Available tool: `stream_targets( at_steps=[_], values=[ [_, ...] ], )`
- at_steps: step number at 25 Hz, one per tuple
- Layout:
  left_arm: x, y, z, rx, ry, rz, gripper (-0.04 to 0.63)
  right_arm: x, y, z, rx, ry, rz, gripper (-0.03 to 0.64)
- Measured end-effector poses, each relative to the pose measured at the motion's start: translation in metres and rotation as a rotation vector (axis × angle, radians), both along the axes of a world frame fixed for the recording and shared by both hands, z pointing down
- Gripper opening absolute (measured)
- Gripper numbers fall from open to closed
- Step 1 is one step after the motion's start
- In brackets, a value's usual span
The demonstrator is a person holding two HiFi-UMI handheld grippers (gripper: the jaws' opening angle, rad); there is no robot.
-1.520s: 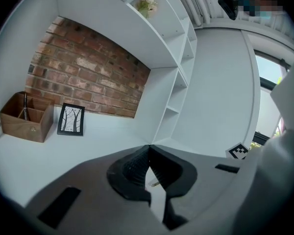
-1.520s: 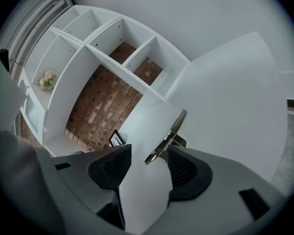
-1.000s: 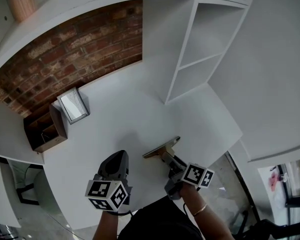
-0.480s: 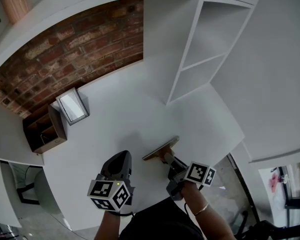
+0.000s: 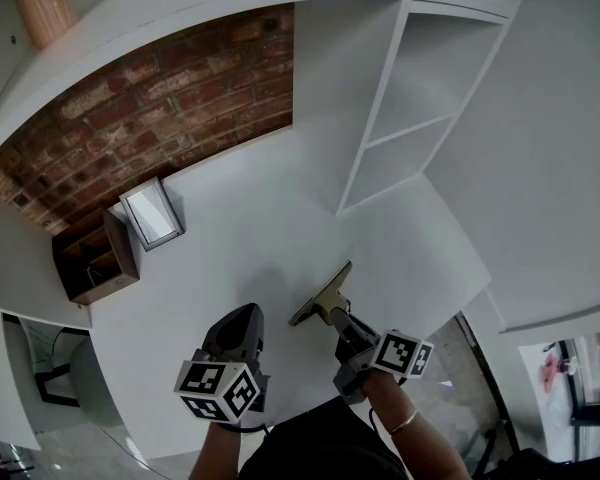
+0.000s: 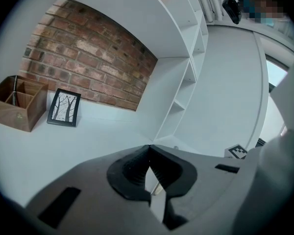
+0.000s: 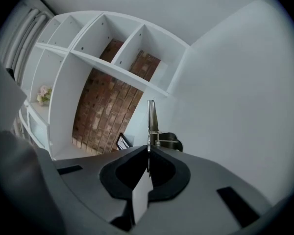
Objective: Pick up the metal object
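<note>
The metal object (image 5: 323,294) is a flat, narrow blade with a small clamp-like part near its base. In the head view it slants up off the white table (image 5: 240,248) near the front edge. My right gripper (image 5: 334,318) is shut on its near end. In the right gripper view the blade (image 7: 150,116) sticks straight out between the pressed fingertips of the right gripper (image 7: 148,151). My left gripper (image 5: 242,314) hovers just left of it, shut with nothing in it. In the left gripper view, the left gripper (image 6: 148,149) has its tips touching.
A wooden box (image 5: 85,263) and a small picture frame (image 5: 152,213) stand at the table's back left against the brick wall (image 5: 150,98). A white shelf unit (image 5: 410,98) rises at the back right. The table's right edge (image 5: 470,293) lies close to my right gripper.
The right gripper's jaws have closed on the metal object. Its far end has swung from lying low and pointing right to slanting upward. The left gripper has barely moved.
</note>
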State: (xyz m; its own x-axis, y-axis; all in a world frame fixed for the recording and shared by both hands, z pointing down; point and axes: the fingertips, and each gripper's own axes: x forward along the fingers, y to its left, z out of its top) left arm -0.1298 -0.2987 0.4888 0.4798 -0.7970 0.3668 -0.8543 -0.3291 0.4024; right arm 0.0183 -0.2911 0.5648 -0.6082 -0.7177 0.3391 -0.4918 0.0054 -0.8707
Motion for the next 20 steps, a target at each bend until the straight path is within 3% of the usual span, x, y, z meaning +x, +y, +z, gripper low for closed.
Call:
stream_targets(
  at_steps=[12, 20],
  values=[
    [0.004, 0.012, -0.019, 0.049, 0.018, -0.011, 0.009, 0.0, -0.003, -0.077, 0.285, 0.144, -0.062, 0.006],
    [0.011, 0.014, -0.043, 0.116, 0.013, -0.003, 0.009, 0.003, 0.0, -0.125, 0.475, 0.302, -0.087, 0.006]
  ],
)
